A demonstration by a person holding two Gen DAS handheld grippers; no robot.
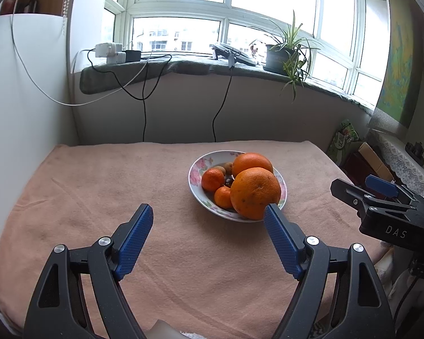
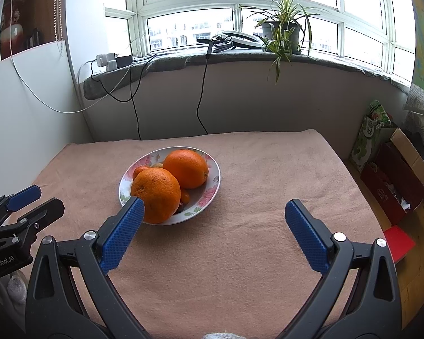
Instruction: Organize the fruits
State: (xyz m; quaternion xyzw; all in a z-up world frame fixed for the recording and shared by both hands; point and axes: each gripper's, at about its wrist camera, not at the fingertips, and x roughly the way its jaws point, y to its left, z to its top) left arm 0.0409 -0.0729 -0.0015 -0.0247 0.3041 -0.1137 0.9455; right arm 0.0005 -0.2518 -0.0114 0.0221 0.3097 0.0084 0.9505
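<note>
All fruit lay piled in the bowl [image 1: 195, 174] on the table [image 1: 99, 197]; both hand-held grippers, left [image 1: 209, 217] and right [image 2: 214, 212], gaped wide, empty; any lift of the near orange [image 1: 254, 192] wanted a gentle, centred squeeze.

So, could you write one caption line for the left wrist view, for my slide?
Open left gripper hovers over the pink cloth, facing a floral bowl of oranges and tangerines.

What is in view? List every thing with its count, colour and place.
bowl: one, white with pink flowers, middle of the cloth.
big oranges: two, orange, in the bowl.
small oranges: at least two, orange, in the bowl beside them.
cloth: one, pinkish, covering the table.
potted plant: one, green, on the sill.
boxes: several, floor at the right.
left gripper: black, blue pads, open.
right gripper: the same, open.
</note>
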